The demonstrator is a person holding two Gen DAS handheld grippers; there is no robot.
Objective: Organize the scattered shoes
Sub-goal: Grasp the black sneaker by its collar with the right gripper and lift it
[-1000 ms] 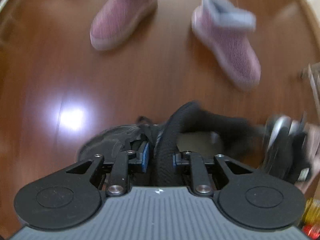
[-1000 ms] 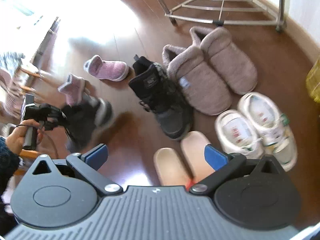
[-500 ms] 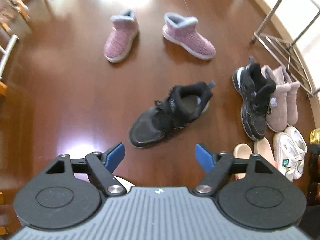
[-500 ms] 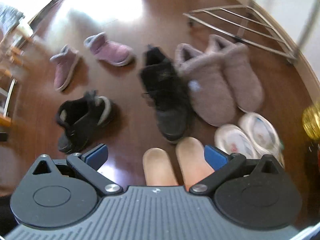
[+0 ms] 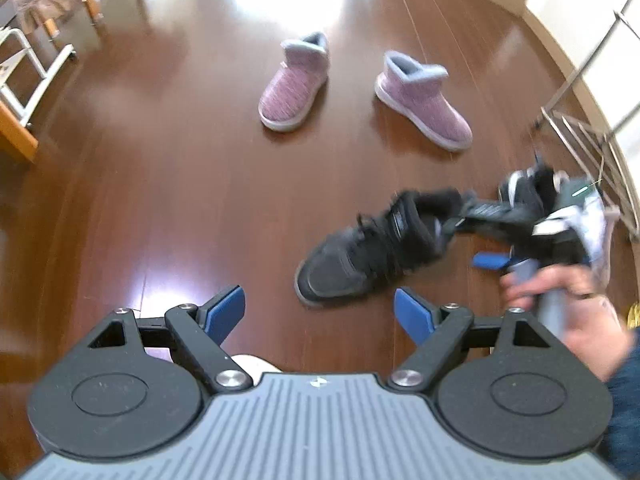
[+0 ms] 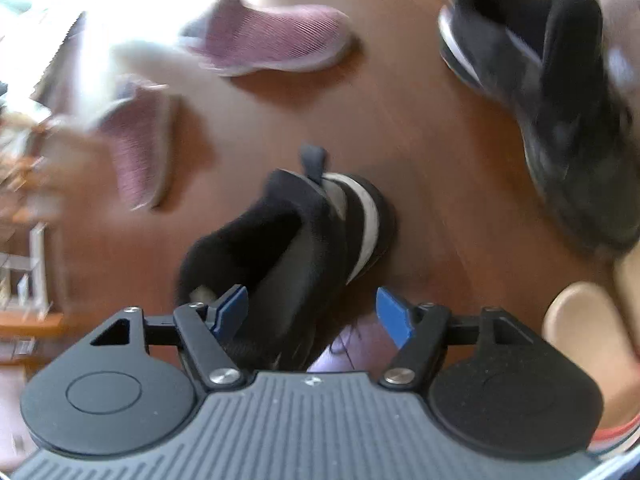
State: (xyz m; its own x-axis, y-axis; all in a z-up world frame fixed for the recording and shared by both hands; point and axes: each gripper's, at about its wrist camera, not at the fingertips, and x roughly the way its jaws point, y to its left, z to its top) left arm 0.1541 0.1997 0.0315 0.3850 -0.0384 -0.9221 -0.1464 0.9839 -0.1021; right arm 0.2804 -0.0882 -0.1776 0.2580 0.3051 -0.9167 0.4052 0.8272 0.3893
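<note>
Your right tongs (image 6: 312,312) are closing around the heel collar of the stray black sneaker (image 6: 296,248), which lies on the wooden floor (image 5: 160,200) apart from its mate (image 6: 560,120); the collar sits between the blue pads, but they are not yet pressing on it. Your left tongs (image 5: 320,312) hang released above the floor with nothing between them. The sneaker looks tipped towards its side, so the likeliest trouble, as I judge it, is an uneven bite: one pad (image 6: 230,308) is right at the padded collar while the other stands clear over bare floor, and closing like that could nudge the shoe away or catch only the soft lining, which may slip once you lift. A thin hold at the heel would also leave the toe hanging heavy, so the shoe could swing or drop on the way to the row beside its mate and the beige slippers (image 6: 588,340). The view is blurred, so I cannot tell how deep the pads reach. The two pink boots (image 5: 296,92) lie scattered farther out, well apart from the sneaker.
</note>
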